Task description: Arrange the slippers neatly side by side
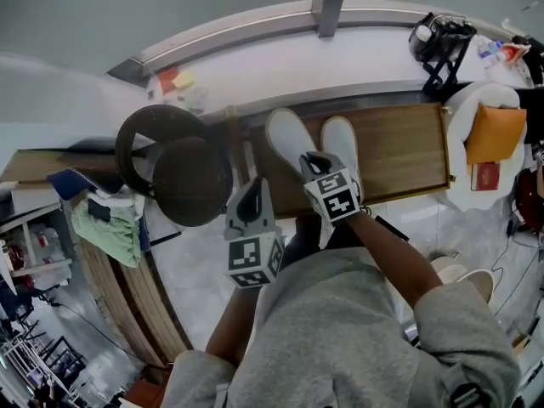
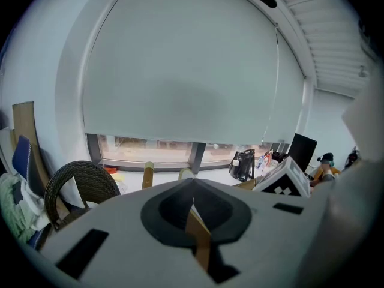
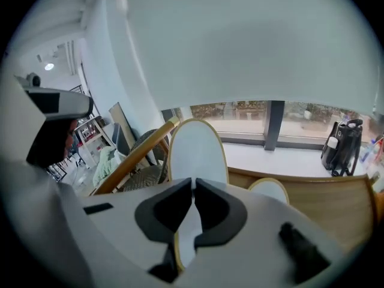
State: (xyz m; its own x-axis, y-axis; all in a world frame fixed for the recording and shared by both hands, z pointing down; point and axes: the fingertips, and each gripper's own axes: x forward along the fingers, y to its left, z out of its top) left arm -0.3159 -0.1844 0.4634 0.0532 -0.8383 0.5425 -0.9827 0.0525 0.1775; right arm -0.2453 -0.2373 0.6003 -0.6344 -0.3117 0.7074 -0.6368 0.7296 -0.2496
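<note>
Two white slippers with pale yellow rims are on the wooden table (image 1: 408, 151). My right gripper (image 1: 313, 161) is shut on the heel end of the left slipper (image 1: 287, 134). In the right gripper view that slipper (image 3: 195, 152) stands tilted up past the jaws (image 3: 193, 188), its sole facing me. The other slipper (image 1: 340, 136) lies flat on the table just to its right, and its toe (image 3: 270, 190) shows low in the right gripper view. My left gripper (image 1: 247, 187) hangs at the table's near left edge, jaws shut (image 2: 192, 192) with nothing held.
A dark round wicker chair (image 1: 174, 172) stands close to the table's left end. The white window sill behind carries a black bag (image 1: 442, 36). A white chair with an orange cushion (image 1: 493, 130) sits at the right end. Green cloth (image 1: 106, 228) lies at the left.
</note>
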